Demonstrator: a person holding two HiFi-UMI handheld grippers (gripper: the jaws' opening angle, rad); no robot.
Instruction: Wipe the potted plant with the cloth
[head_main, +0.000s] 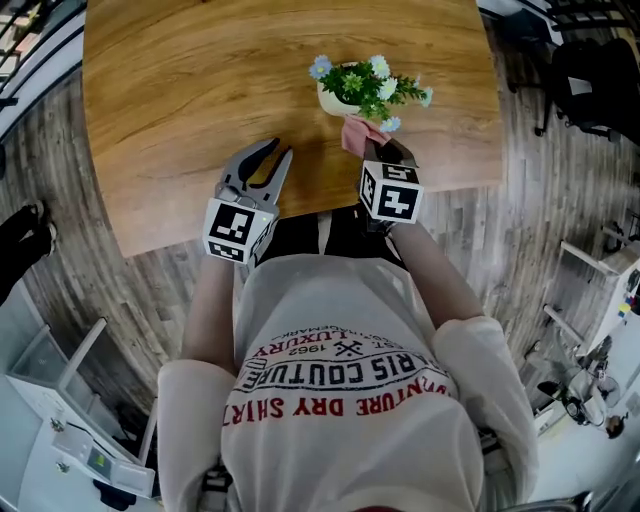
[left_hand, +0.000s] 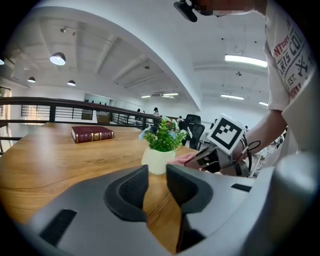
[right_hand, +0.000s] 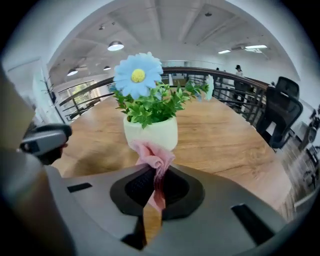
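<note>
The right gripper (right_hand: 156, 181) clamps the pink cloth (right_hand: 152, 154) just beside the plant (right_hand: 150, 133). The left gripper (left_hand: 157, 176) is slightly open and empty. The shirt (head_main: 340, 385) reads "COUTURE", "DRY", "1962".

Left gripper (left_hand: 157, 175) slightly parted, empty — potted plant (left_hand: 161, 149) beyond, cloth (left_hand: 184, 159) beside its pot.

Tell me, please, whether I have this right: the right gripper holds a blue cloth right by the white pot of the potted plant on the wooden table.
Not quite: the cloth is pink, not blue. The right gripper view shows the right gripper shut on it, right by the white pot of the potted plant on the wooden table.
</note>
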